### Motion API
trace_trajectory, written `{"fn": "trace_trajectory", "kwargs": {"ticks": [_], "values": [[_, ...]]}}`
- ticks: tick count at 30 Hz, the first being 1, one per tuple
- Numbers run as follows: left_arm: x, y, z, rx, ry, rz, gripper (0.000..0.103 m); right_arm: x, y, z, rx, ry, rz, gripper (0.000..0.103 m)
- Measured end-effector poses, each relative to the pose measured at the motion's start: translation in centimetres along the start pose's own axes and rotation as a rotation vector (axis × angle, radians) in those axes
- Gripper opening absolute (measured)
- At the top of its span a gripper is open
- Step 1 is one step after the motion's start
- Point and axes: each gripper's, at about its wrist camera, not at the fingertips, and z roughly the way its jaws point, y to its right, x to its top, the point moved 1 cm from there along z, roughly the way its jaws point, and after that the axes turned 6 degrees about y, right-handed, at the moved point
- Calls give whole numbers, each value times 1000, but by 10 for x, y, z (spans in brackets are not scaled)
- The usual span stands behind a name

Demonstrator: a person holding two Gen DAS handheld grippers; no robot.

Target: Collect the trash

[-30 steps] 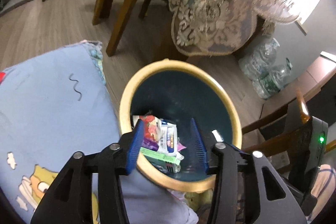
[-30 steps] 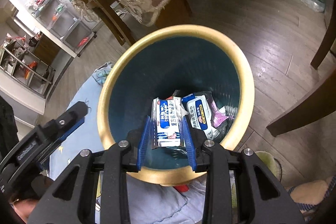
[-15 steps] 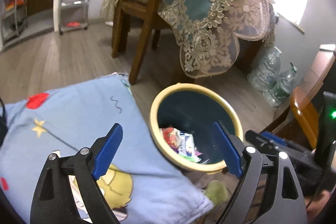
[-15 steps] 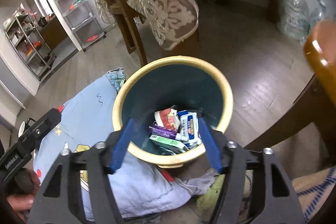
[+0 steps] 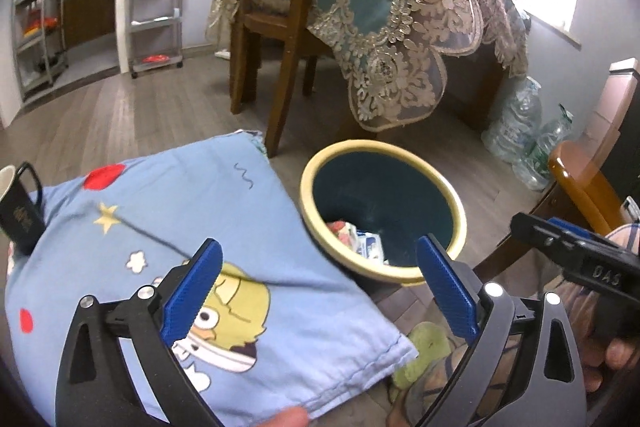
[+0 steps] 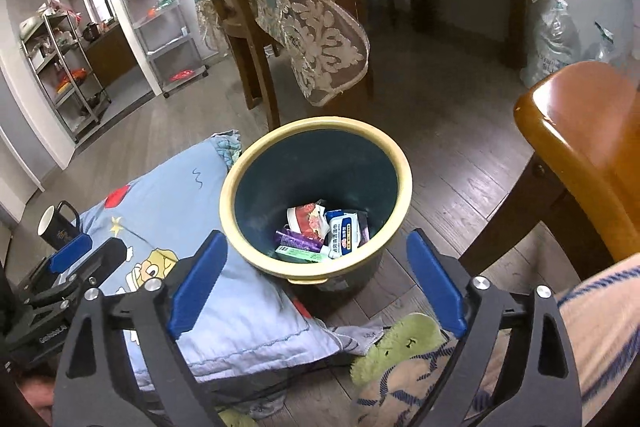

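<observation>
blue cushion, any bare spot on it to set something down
Most of the blue cushion is bare, from the black mug at its far left corner across to the trash bin. The floor by the green plush is crowded.

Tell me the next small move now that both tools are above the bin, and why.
Probably swing the left tool toward the black mug on the blue cushion to check for leftover trash. Both tools' jaws are opening with nothing between them, the right tool too, and the wrappers lie in the bin.
</observation>
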Motion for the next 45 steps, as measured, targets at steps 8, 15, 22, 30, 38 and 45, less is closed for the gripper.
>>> {"fn": "trace_trajectory", "kwargs": {"ticks": [8, 15, 22, 30, 38, 45], "values": [[-8, -10, -5, 70, 11, -44, 98, -3, -9, -2, 11, 23, -42, 94], [-9, -5, -4, 49, 18, -37, 98, -6, -9, -2, 17, 21, -31, 94], [-10, -2, -2, 37, 16, -40, 98, -7, -7, -1, 22, 17, -25, 94], [-11, -1, 0, 32, 13, -41, 98, -6, -8, -1, 26, 16, -22, 95], [-11, -2, 0, 30, 11, -47, 98, -6, -8, -1, 26, 16, -23, 95], [-11, -3, 0, 27, 9, -48, 98, -7, -10, -1, 29, 15, -26, 95]]}}
